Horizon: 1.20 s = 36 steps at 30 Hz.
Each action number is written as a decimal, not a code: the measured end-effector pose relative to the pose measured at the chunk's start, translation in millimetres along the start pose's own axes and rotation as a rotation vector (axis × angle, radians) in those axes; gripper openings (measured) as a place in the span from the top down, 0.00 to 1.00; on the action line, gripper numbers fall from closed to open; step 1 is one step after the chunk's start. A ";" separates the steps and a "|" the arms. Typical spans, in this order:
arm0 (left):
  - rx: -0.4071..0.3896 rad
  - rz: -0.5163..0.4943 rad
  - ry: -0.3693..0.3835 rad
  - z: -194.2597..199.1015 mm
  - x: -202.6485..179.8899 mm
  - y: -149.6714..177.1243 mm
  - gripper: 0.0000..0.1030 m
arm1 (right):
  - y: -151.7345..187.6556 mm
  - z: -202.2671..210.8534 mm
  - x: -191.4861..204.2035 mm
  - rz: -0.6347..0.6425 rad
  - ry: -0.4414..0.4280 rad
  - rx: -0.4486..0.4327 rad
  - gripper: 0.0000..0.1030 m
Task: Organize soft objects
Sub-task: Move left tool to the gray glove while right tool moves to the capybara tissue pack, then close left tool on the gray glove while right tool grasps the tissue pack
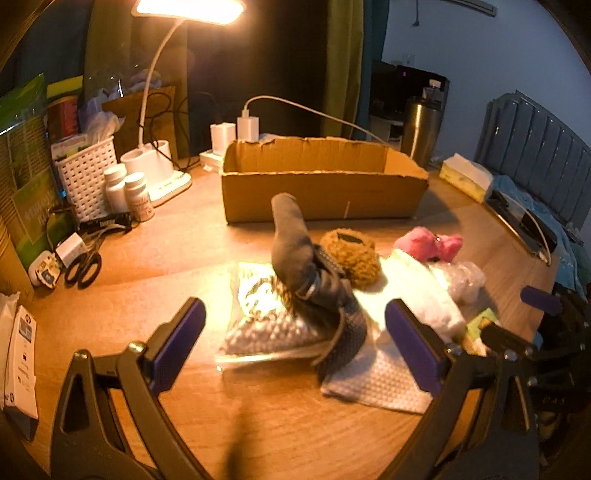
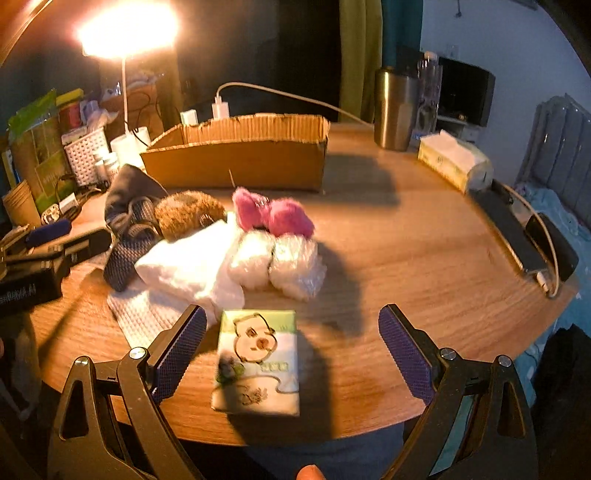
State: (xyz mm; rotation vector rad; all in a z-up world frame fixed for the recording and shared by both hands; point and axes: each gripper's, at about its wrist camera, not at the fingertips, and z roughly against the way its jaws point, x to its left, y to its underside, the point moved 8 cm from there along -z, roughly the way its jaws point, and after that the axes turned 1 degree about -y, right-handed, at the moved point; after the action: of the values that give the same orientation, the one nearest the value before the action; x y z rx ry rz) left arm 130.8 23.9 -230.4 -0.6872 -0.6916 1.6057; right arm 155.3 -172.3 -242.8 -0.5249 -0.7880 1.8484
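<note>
Now both grippers' jaws apart, tissue pack (image 2: 257, 363) beneath right gripper (image 2: 293, 350)

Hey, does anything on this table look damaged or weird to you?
The cardboard box behind the soft pile has ragged, torn top edges where its flaps appear to have been ripped off. The dark sock sticks up rather than lying flat. Nothing looks spilled.

My desk lamp (image 1: 188, 9) is the only strong light, warm and blown out to glare in both views, worst in the right one. It throws a hot patch on the surface (image 1: 177, 236) and dark shadows under my tools and beside the cardboard box (image 2: 236, 155). The room behind is dim, edges bend and blacken, and nearby things look soft.
</note>
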 end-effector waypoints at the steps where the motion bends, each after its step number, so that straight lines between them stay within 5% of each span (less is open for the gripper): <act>1: 0.003 -0.001 -0.004 -2.7 1.3 -1.1 0.05 | 1.8 -2.0 -1.4 -0.003 -0.002 0.007 0.06; 7: 0.055 -0.012 -0.022 -22.3 3.9 -3.2 0.06 | 8.8 -11.4 -5.1 -0.022 -0.036 0.033 0.06; 14: 0.094 -0.039 -0.030 -35.5 -2.6 -3.2 0.25 | 8.5 -16.1 -5.8 -0.016 -0.077 0.040 0.07; 19: 0.101 -0.069 -0.022 -39.2 -10.9 -6.7 0.39 | 10.1 -17.2 -2.3 -0.014 -0.111 0.043 0.16; 30: 0.113 -0.081 -0.008 -50.8 -16.1 -16.0 0.46 | 12.6 -21.2 -2.4 -0.001 -0.111 0.055 0.41; 36: 0.112 -0.079 0.005 -50.8 -17.2 -17.8 0.50 | 12.1 -22.6 -3.0 0.008 -0.105 0.055 0.42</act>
State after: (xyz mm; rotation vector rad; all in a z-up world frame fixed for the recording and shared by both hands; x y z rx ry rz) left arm 182.9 12.3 -248.9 -0.5750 -0.6137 1.5567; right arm 163.8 -171.9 -267.2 -0.3995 -0.8033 1.9111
